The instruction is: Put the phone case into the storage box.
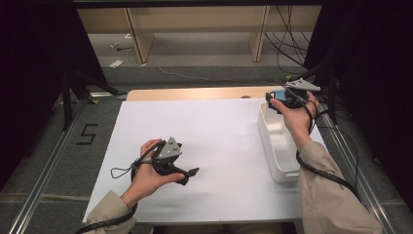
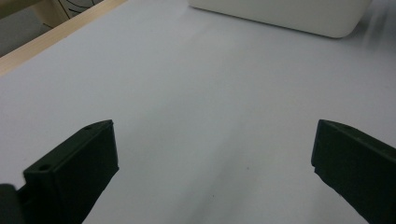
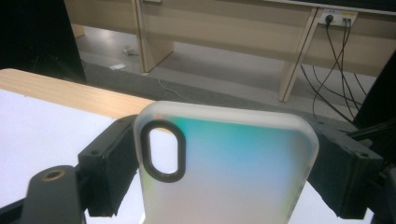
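— What did your right tool [image 1: 275, 100] have in it?

— I had it clamped on a phone case [image 3: 224, 168], translucent with a teal-to-pale tint and a dark-rimmed oval camera cutout near its top left corner. My two black jaws pressed on its two long edges, one on each side.

— And where was that over the tabletop [image 1: 214, 146]?

— At the far right, just above the far end of the white bin [image 1: 277, 144] that sat along the right edge. My right hand [image 1: 294, 114] held the tool up there, the cable running back down along my sleeve.

— The other one?

— My left tool [image 1: 187, 175] lay low at the near left, in my left hand [image 1: 148, 173], well apart from the bin. Its jaws stood wide with nothing between them, just bare white tabletop, and the bin's rounded corner [image 2: 299, 18] lay farther ahead of it.
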The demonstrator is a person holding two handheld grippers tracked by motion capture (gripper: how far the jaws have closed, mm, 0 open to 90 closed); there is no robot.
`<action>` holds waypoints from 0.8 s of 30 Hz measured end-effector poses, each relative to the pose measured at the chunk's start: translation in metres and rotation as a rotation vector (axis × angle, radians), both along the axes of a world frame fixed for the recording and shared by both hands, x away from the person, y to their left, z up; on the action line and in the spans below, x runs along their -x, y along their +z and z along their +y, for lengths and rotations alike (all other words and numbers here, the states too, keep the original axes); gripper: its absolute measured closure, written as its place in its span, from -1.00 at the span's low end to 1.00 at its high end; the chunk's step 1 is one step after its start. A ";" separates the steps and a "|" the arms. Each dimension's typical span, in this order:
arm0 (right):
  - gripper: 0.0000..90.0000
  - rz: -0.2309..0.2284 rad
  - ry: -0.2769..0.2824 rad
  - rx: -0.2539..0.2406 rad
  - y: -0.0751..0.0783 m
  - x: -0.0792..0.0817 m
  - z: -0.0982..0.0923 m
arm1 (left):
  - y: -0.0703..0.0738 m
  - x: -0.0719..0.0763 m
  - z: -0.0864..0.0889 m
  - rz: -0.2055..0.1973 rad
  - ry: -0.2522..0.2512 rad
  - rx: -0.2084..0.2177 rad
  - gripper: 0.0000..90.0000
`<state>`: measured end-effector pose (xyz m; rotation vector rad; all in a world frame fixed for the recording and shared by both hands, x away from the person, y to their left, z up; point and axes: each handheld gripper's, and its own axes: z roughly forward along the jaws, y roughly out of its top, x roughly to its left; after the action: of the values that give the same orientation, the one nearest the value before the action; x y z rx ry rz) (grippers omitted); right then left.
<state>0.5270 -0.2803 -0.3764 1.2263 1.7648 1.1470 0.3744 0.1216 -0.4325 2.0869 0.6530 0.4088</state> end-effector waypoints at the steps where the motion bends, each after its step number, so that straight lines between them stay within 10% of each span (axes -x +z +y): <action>1: -0.59 0.001 0.000 0.000 0.000 0.000 0.000 | 0.000 0.000 0.000 0.000 -0.002 0.000 -1.00; 24: -0.59 -0.001 -0.010 0.009 -0.004 -0.004 0.002 | 0.000 0.000 0.000 0.001 -0.002 -0.001 -1.00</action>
<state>0.5313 -0.2781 -0.3802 1.2278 1.7598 1.1331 0.3744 0.1214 -0.4326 2.0886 0.6508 0.4074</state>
